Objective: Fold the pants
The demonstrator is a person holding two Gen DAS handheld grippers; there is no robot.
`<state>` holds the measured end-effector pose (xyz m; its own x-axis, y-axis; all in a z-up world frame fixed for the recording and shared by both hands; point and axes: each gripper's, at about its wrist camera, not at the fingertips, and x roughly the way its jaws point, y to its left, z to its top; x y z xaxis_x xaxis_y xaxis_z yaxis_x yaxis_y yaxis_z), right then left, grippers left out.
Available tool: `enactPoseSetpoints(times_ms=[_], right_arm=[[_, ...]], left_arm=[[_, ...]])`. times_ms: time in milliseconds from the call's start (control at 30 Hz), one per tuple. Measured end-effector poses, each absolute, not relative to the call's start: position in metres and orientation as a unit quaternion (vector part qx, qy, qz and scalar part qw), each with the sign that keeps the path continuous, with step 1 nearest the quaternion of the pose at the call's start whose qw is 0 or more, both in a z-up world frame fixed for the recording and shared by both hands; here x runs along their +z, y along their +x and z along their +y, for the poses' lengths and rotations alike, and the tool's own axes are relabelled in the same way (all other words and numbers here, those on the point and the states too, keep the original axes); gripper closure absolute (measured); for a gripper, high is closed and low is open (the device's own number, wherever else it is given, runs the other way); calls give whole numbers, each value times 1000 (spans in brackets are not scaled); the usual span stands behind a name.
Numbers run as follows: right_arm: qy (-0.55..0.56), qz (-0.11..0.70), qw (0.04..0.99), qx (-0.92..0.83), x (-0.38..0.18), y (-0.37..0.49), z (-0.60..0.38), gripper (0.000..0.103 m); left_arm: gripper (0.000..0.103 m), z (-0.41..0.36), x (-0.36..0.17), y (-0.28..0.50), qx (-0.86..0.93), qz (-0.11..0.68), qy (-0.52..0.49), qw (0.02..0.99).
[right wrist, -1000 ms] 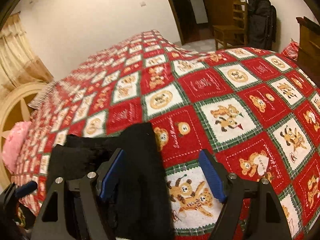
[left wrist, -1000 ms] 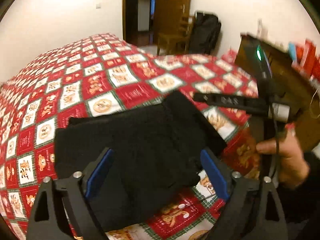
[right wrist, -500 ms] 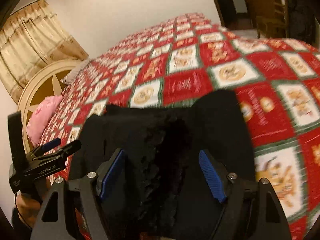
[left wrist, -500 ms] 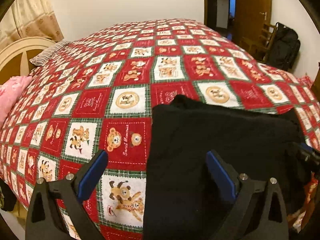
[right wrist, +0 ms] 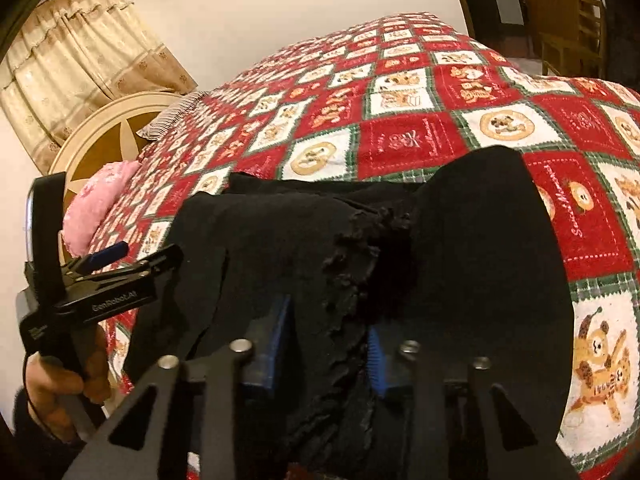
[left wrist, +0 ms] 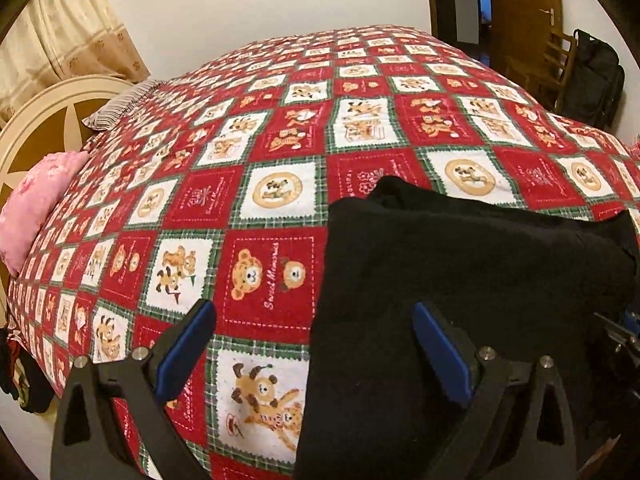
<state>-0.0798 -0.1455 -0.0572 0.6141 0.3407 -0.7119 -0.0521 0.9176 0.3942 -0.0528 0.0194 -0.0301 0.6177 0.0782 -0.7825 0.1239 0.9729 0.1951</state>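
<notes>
The black pants (left wrist: 460, 280) lie folded in a heap on the red, white and green teddy-bear quilt (left wrist: 280, 184), near its front edge. My left gripper (left wrist: 316, 344) is open and empty, straddling the pants' left edge. In the right wrist view the pants (right wrist: 480, 264) fill the foreground, and my right gripper (right wrist: 330, 344) has its jaws closed on a bunched, ruffled fold of the black fabric. The left gripper also shows at the left of the right wrist view (right wrist: 120, 256), held in a hand.
A pink pillow (left wrist: 32, 196) and a striped pillow (left wrist: 120, 108) lie by the round cream headboard (left wrist: 44, 116) at the left. A wooden door, a chair (left wrist: 556, 60) and a black bag (left wrist: 596, 76) stand at the far right.
My right gripper has closed from open onto the bunched pants fabric. My left gripper swung from the right side to the pants' left edge and stays open.
</notes>
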Motion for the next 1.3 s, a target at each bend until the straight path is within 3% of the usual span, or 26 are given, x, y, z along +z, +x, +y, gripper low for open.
enactPoseSetpoints(times_ms=[67,100,400,600,733,833,1067,1300], right_arm=[[151,414,891,108,-49,-83,-142,79],[141,406,897,107,-43,-85,-140,88],[85,365,921,110,10,-87,-154,91],[64,414,905,71,-29,-73,-187,91],[126,409,900,88,-50,-73,-208,84],[197,394,891,108,-46,-81,-229,68],[89,348,928,100,8,-133,-204,68],[20,405,891,205,-26,-126,-127,68]], left_arm=[[3,19,-29,-53,-11,435,119,893],[3,19,-28,-54,-10,433,120,893],[3,25,-18,-54,-7,426,108,898],[3,31,-17,-52,-2,423,99,901],[2,29,-23,-49,-4,430,100,898],[3,32,-24,-49,-8,431,96,897],[3,37,-4,-53,-29,418,79,905],[2,25,-14,-64,-35,418,78,904]])
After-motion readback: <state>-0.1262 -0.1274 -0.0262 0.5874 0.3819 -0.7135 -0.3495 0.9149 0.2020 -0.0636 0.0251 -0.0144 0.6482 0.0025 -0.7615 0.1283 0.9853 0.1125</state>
